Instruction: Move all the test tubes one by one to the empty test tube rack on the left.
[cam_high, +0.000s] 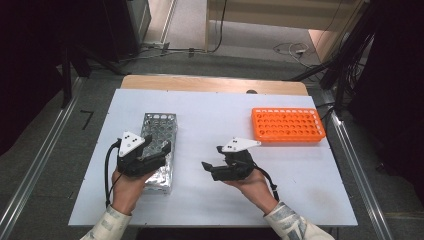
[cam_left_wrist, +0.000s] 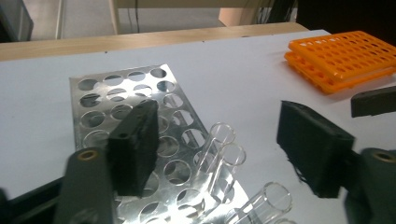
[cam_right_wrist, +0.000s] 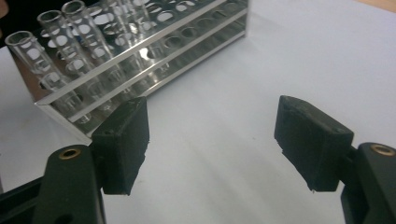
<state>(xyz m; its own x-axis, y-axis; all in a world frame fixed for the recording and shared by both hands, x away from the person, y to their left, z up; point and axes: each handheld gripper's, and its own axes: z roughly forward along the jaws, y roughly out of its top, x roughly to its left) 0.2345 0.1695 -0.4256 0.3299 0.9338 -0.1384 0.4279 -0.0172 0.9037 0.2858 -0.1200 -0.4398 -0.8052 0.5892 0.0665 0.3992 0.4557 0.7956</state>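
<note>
A shiny metal tube rack (cam_high: 160, 125) lies on the white table at the left. Clear glass tubes (cam_left_wrist: 224, 154) stand in its near holes. My left gripper (cam_high: 156, 142) hovers over the rack's near end. In the left gripper view its jaws (cam_left_wrist: 219, 121) stand wide apart, with the tube tops between them and neither pad touching glass. My right gripper (cam_high: 211, 157) is at mid-table and points left toward the rack. It is open (cam_right_wrist: 212, 116) with only bare table between its pads. The rack (cam_right_wrist: 163, 51) and its tubes (cam_right_wrist: 56, 37) stand just beyond it.
An empty orange tube rack (cam_high: 287, 125) sits at the table's far right, also seen from the left gripper (cam_left_wrist: 341, 56). A wooden table edge (cam_high: 215, 84) runs along the back. Cables lie on the floor beyond it.
</note>
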